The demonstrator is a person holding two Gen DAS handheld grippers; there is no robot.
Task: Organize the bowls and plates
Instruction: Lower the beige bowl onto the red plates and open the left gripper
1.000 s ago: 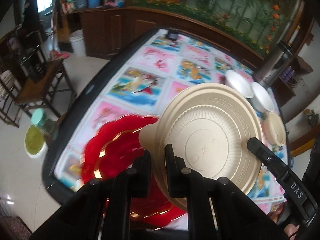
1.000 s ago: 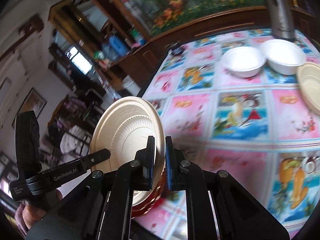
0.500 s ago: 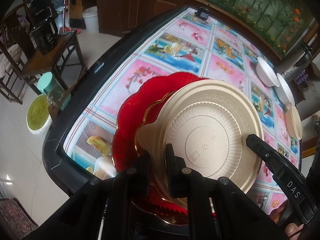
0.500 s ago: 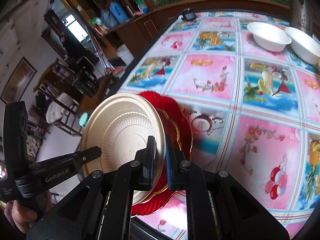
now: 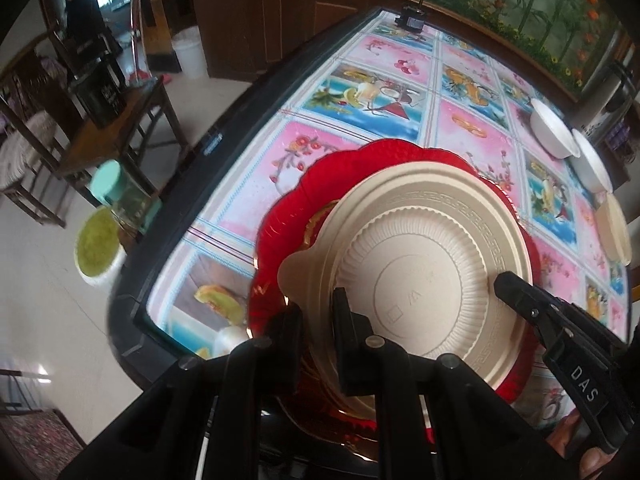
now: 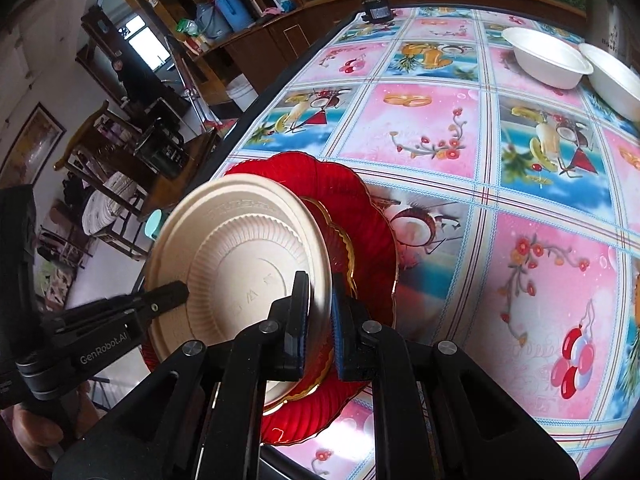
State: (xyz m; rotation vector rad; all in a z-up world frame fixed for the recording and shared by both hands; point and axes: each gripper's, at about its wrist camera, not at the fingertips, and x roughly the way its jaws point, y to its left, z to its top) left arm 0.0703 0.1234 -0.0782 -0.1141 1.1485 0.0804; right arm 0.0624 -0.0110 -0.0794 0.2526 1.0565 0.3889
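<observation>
A beige plate [image 5: 432, 276] is held upside down over a red scalloped plate [image 5: 320, 184] near the table's near-left corner. My left gripper [image 5: 316, 320] is shut on the beige plate's near rim. My right gripper [image 6: 318, 316] is shut on the opposite rim of the same beige plate [image 6: 240, 264], which tilts above the red plate [image 6: 360, 216]. Two white bowls [image 6: 544, 56] and another beige plate [image 5: 616, 232] sit further along the table.
The table [image 6: 432, 128] has a colourful fruit-pattern cloth and a dark edge [image 5: 208, 148]. A small black device [image 6: 376, 10] sits at the far edge. Chairs [image 5: 112, 128], a bucket [image 5: 188, 56] and jars [image 5: 108, 184] stand on the floor to the left.
Both grippers have carried the beige plate down toward the red plate; it now sits lower and closer over it. Both grips stay shut.
</observation>
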